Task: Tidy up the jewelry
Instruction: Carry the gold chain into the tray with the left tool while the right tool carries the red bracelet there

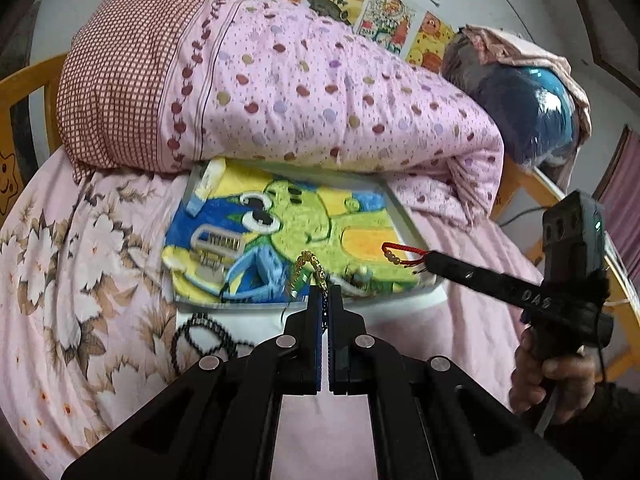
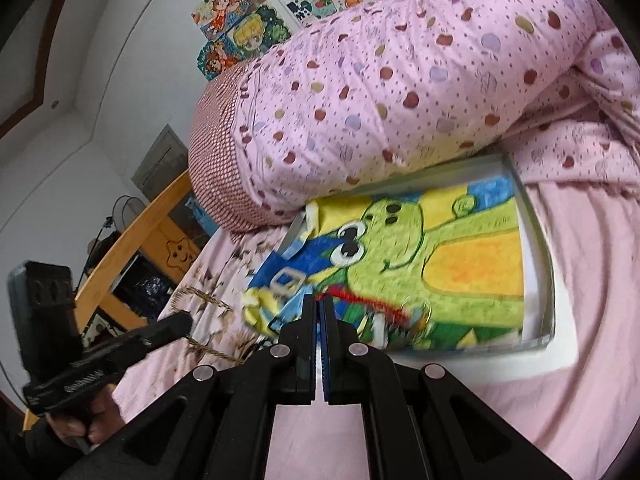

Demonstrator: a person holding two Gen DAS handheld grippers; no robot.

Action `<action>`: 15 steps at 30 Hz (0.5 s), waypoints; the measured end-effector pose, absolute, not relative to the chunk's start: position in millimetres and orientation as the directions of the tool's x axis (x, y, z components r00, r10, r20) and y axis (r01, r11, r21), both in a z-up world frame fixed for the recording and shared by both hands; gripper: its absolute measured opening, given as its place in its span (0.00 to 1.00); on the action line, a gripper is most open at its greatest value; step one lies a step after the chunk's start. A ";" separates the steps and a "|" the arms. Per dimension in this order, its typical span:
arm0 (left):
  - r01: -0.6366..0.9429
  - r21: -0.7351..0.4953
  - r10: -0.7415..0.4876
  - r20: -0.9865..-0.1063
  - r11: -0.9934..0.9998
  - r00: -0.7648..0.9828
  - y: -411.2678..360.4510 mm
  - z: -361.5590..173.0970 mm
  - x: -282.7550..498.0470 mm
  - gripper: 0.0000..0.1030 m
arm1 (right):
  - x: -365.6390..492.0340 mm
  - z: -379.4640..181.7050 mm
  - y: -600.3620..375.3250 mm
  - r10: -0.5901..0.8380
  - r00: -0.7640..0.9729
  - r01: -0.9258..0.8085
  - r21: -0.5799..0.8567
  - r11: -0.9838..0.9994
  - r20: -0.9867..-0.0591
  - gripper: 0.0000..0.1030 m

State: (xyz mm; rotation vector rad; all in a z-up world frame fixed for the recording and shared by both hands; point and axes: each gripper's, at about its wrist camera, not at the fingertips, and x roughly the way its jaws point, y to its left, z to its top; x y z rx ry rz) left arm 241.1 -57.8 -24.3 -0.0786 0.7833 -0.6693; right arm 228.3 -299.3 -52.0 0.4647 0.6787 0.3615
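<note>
A clear tray (image 1: 404, 216) lined with a frog-print towel (image 1: 320, 220) lies on the bed, against the quilt. My left gripper (image 1: 325, 294) is shut on a gold chain (image 1: 310, 266) that loops up above the tray's near edge. My right gripper (image 2: 319, 303) is shut on a red cord bracelet (image 2: 362, 300); in the left wrist view the bracelet (image 1: 396, 254) with gold beads hangs from the right gripper's tip (image 1: 430, 258) over the towel. A silver buckle piece (image 1: 218, 242) lies on the towel. A black bead necklace (image 1: 208, 338) lies on the bedsheet in front of the tray.
A rolled pink dotted quilt (image 1: 320, 92) and a checked pillow (image 1: 116, 80) press against the tray's far side. The tray (image 2: 538, 248) also shows in the right wrist view. A wooden bed frame (image 2: 132, 240) runs along the left. A dark bundle (image 1: 524, 104) sits at the far right.
</note>
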 end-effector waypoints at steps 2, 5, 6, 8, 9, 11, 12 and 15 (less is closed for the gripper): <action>0.531 -0.305 -0.591 -0.609 0.790 0.529 -63.8 -15.6 246.9 0.00 | 234.5 -52.8 -302.3 0.461 0.725 -0.165 0.521 0.838 -0.512 0.02; 0.542 -0.302 -0.599 -0.594 0.784 0.537 -75.0 -6.6 256.8 0.00 | 241.3 -55.3 -307.7 0.463 0.724 -0.159 0.529 0.834 -0.512 0.02; 0.547 -0.301 -0.603 -0.590 0.781 0.536 -78.7 -4.7 260.1 0.00 | 243.3 -55.4 -309.6 0.465 0.723 -0.157 0.533 0.831 -0.511 0.02; 0.555 -0.292 -0.605 -0.585 0.779 0.540 -87.7 -1.8 267.3 0.00 | 247.7 -53.8 -314.8 0.459 0.730 -0.154 0.532 0.832 -0.506 0.02; 0.557 -0.288 -0.604 -0.585 0.779 0.542 -92.2 -1.4 270.8 0.00 | 249.2 -52.4 -317.0 0.454 0.735 -0.152 0.529 0.835 -0.504 0.02; 0.561 -0.290 -0.608 -0.581 0.775 0.540 -100.4 -2.1 279.1 0.00 | 253.2 -49.3 -324.2 0.440 0.749 -0.143 0.528 0.837 -0.496 0.02; 0.562 -0.290 -0.609 -0.581 0.775 0.540 -103.3 -3.2 282.9 0.00 | 254.6 -48.5 -327.6 0.432 0.755 -0.137 0.526 0.839 -0.493 0.02; 0.566 -0.279 -0.604 -0.589 0.776 0.537 -115.8 -9.8 296.9 0.00 | 258.8 -48.8 -338.3 0.396 0.771 -0.107 0.512 0.852 -0.498 0.02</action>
